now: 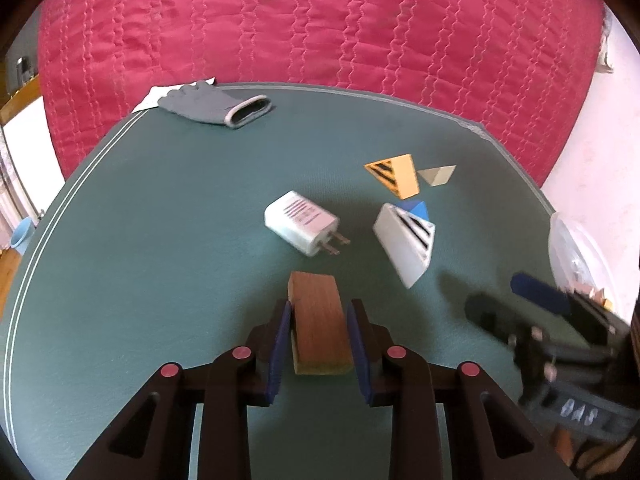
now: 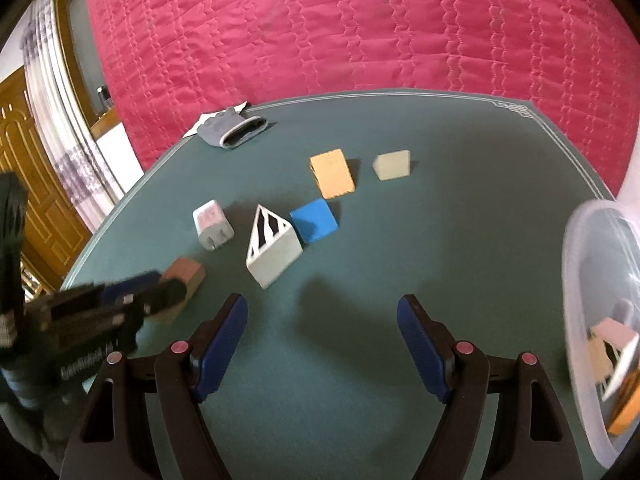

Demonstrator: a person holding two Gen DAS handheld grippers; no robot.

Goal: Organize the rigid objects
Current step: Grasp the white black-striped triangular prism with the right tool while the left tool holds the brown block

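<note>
With the left gripper (image 1: 318,336) pinching the wooden block (image 1: 318,320) at the lower middle of its view, lift straight up and carry it to the plastic tub (image 2: 592,320) at right, past the spread, empty right gripper (image 2: 322,344).

Soft even daylight, muted colour, faint shadows on the green table (image 2: 460,208), strong fisheye bending with dark corners, motion blur on each opposing gripper and the clear tub (image 2: 576,264), mild overall softness.
</note>
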